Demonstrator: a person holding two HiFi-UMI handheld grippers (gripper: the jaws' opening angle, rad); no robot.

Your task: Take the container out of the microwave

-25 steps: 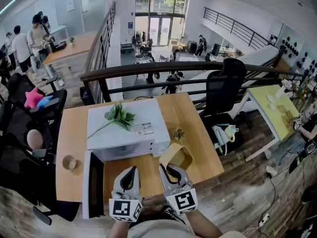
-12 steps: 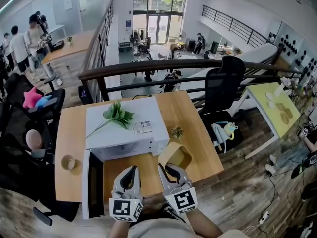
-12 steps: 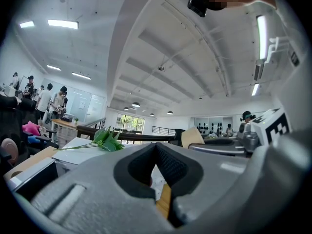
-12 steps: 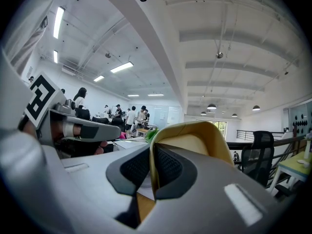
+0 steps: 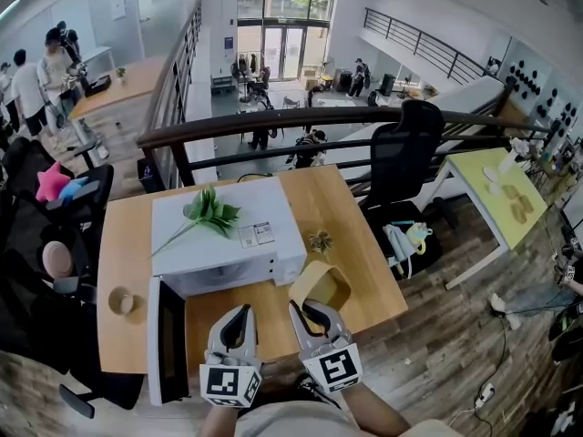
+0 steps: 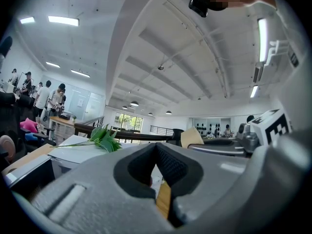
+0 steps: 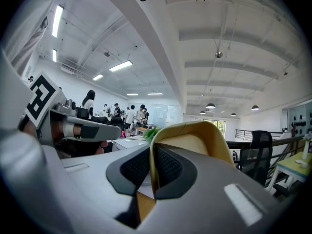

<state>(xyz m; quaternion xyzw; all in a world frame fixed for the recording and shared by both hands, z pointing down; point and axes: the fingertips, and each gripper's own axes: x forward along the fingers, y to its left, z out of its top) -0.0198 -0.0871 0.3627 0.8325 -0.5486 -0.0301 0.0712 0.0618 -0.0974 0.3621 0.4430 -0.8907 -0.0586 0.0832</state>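
The right gripper (image 5: 312, 311) is clenched on the near wall of the tan container (image 5: 319, 276). The thin wall stands pinched between its two pads (image 7: 168, 167), and the bowl's opening rises just beyond the fingertips. The container is outside the white microwave (image 5: 228, 244), held above the wooden table (image 5: 360, 244) by the oven's near right corner. The microwave door (image 5: 168, 340) hangs open at the left. The left gripper (image 5: 240, 319) is closed with nothing between its jaws, just left of the right one.
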